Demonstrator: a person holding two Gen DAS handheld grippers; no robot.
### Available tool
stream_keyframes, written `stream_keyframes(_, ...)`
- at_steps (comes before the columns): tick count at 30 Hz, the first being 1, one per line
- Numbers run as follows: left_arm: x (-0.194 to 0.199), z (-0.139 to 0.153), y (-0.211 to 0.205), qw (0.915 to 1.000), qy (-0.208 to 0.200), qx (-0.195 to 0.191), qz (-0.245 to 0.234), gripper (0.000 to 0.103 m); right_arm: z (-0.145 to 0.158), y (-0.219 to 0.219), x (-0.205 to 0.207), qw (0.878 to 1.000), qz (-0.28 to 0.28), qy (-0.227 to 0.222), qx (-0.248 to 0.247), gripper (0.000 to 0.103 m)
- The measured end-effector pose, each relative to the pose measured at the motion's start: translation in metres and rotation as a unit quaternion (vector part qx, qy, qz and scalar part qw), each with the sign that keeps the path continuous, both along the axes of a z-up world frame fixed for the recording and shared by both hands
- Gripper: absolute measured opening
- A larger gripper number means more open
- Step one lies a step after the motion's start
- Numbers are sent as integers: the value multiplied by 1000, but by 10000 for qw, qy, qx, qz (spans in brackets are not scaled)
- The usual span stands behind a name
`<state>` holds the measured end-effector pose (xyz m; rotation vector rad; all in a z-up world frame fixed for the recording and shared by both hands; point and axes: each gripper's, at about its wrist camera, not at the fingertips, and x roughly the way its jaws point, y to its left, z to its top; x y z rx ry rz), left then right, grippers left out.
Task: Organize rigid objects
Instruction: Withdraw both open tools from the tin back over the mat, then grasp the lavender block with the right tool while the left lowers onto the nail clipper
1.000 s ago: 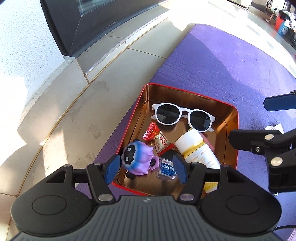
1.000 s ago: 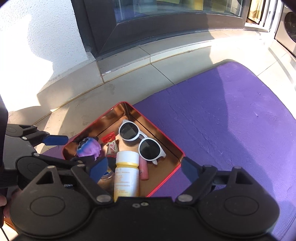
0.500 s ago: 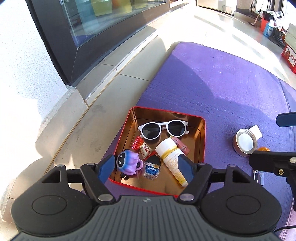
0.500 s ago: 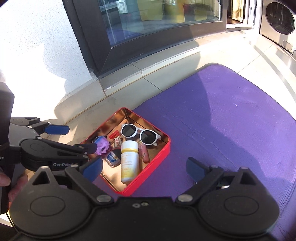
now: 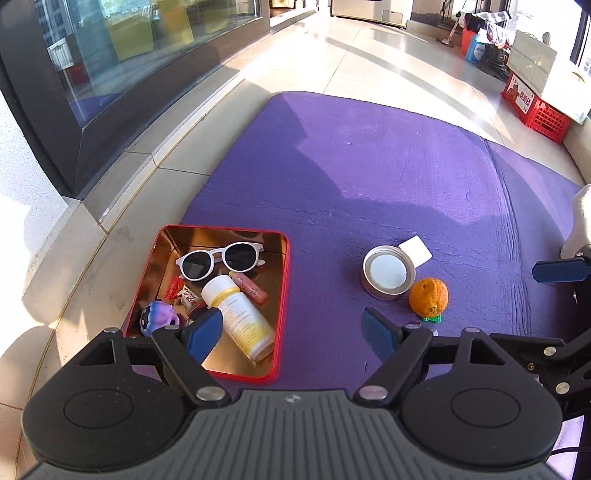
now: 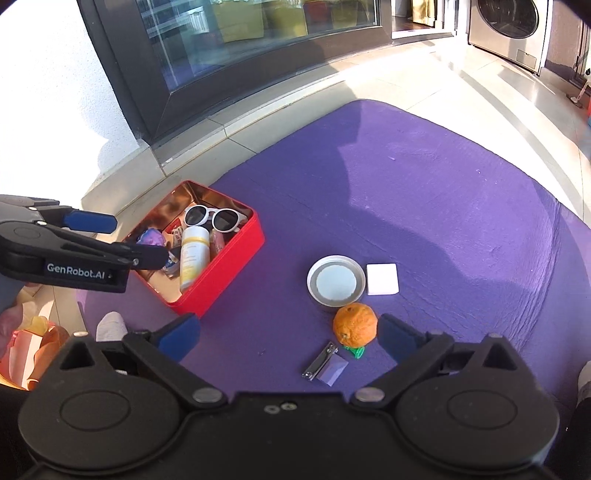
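Note:
A red tin tray (image 5: 283,291) (image 6: 236,266) on the purple mat holds white sunglasses (image 5: 218,258) (image 6: 212,217), a white bottle with a yellow band (image 5: 240,317) (image 6: 192,254), a pink tube (image 5: 251,287), a purple toy (image 5: 159,315) (image 6: 151,236) and small packets. On the mat to its right lie a round tin lid (image 5: 388,272) (image 6: 335,281), a white square pad (image 5: 415,250) (image 6: 382,278), an orange (image 5: 428,297) (image 6: 355,325) and a nail clipper (image 6: 320,361). My left gripper (image 5: 291,332) is open and empty above the tray's near right corner. My right gripper (image 6: 290,338) is open and empty, near the orange and clipper.
The purple mat (image 5: 388,166) lies on a tiled floor beside a dark window frame (image 5: 44,122). A red crate (image 5: 535,107) and bottles stand far right. A washing machine (image 6: 513,26) stands at the back. My left gripper also shows in the right wrist view (image 6: 74,243).
Both grippers have pulled back and up from the tray, which looks smaller now. The lid, pad, orange and clipper have come into view. Both stay open.

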<state>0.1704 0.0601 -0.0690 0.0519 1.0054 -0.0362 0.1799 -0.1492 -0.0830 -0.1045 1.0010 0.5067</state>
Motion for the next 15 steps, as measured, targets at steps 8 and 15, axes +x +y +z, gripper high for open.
stream_keyframes(8, 2, -28, -52, 9997, 213, 12, -88, 82, -34, -38, -6, 9995, 107, 38, -290, 101)
stream_keyframes(15, 16, -67, -78, 9988, 480, -111, 15, 82, -65, -38, -9, 9983, 412, 135, -393, 97)
